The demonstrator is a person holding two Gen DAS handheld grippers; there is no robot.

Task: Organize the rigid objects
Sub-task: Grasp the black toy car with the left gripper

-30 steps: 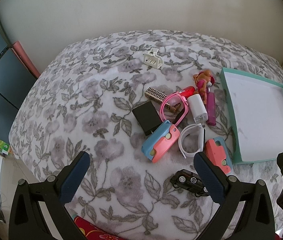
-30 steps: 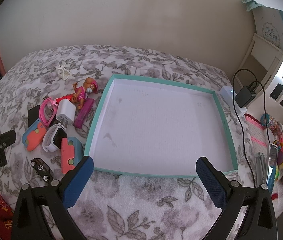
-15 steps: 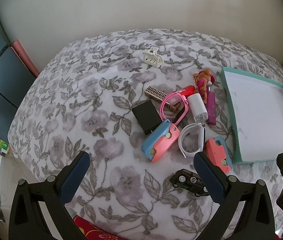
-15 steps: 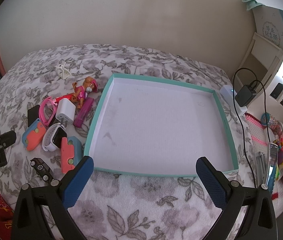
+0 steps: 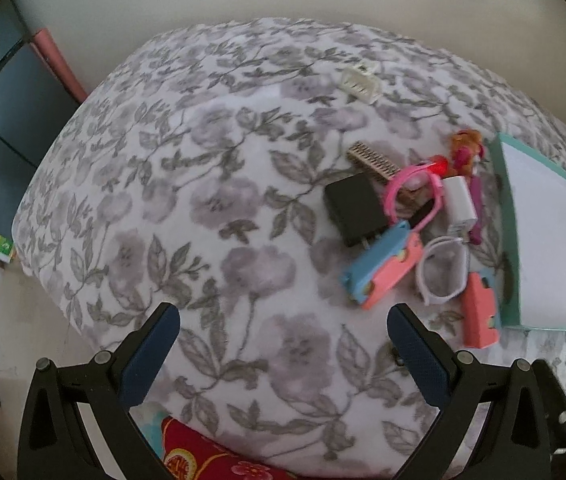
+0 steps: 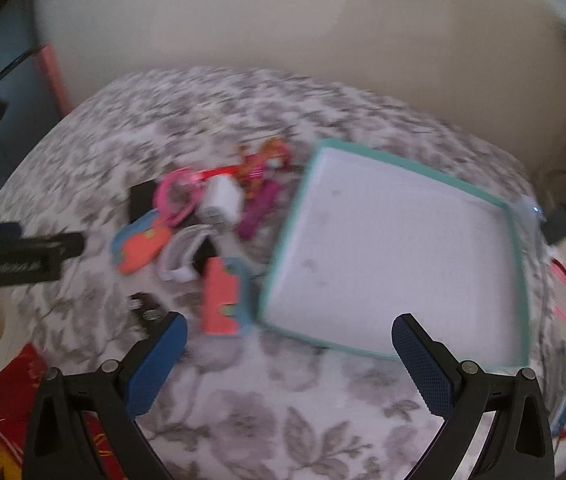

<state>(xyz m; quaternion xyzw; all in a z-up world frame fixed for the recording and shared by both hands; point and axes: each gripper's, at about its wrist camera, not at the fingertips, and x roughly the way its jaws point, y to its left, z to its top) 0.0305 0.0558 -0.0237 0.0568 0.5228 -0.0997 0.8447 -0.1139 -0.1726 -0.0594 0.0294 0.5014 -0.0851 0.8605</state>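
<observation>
Toy clutter [image 5: 415,232] crowds the tray's [image 6: 519,248] left rim; its interior lies open.

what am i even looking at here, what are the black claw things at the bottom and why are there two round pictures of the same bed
The black claws are two hand-held grippers; a person carries one in each hand, and no robot arm is involved. Each has a wide-angle camera looking along its two blue-padded fingers, so you get one round picture per gripper.

The left gripper and the right gripper are both open and hold nothing.

Both look at a floral blanket. On it lies a pile of small hard items: a black block, a pink band, a white charger, a blue and pink toy and others. Beside them sits an empty teal-rimmed tray. The right picture is blurred.
</observation>
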